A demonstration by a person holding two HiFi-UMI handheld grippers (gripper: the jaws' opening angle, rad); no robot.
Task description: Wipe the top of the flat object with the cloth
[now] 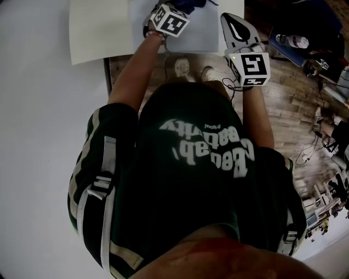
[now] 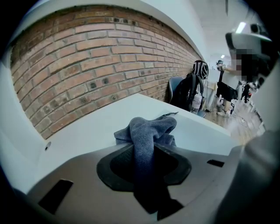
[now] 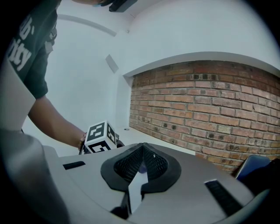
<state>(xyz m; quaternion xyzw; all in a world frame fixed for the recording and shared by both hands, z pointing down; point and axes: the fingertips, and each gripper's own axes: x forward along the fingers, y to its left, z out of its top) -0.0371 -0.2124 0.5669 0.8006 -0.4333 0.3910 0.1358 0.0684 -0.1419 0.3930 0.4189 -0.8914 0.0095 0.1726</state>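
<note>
A grey-blue cloth (image 2: 148,130) is bunched between the jaws of my left gripper (image 2: 145,153), which is shut on it. The cloth hangs just over the flat white tabletop (image 2: 87,131). In the head view the left gripper's marker cube (image 1: 169,20) sits over that white top (image 1: 103,27), with a dark bit of cloth (image 1: 190,5) at the frame's upper edge. My right gripper (image 3: 142,154) is shut with nothing in it. It is held in the air by the top's right edge (image 1: 240,32).
A brick wall (image 2: 100,57) runs behind the white top. A backpack on a chair (image 2: 192,89) and a person (image 2: 238,65) stand beyond the far end. Wooden floor (image 1: 289,92) with bags and cables lies to the right. The wearer's body fills the head view's lower half.
</note>
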